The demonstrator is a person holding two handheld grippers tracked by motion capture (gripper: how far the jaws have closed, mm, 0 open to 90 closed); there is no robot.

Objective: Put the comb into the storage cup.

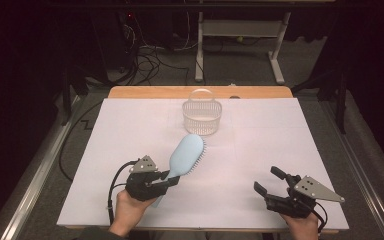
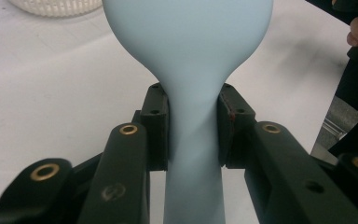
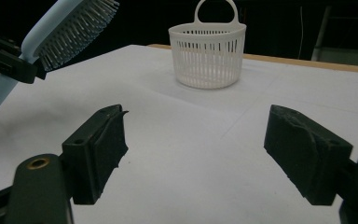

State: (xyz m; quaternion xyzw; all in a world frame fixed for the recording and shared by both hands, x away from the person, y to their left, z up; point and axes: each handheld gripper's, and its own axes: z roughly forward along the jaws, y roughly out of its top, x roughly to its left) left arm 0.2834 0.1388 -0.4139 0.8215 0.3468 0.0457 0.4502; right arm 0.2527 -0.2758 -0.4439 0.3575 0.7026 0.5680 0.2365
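Note:
A pale blue hairbrush (image 1: 186, 155) is lifted off the white table, its head tilted toward the basket and its bristles facing right. My left gripper (image 1: 169, 180) is shut on the brush's narrow handle (image 2: 193, 140), with one pad on each side. The brush's bristled head (image 3: 72, 30) is also at the upper left of the right gripper view. A white slatted basket (image 1: 202, 114) with a loop handle stands at the back middle of the table. My right gripper (image 1: 269, 181) hovers open near the front right edge, with nothing between its fingers (image 3: 100, 149).
The white table cover (image 1: 260, 145) ends in a wooden strip (image 1: 150, 92) at the back. Beyond it the floor holds cables (image 1: 147, 62) and a white desk frame (image 1: 240, 30). A metal rail (image 1: 35, 170) runs along the left side.

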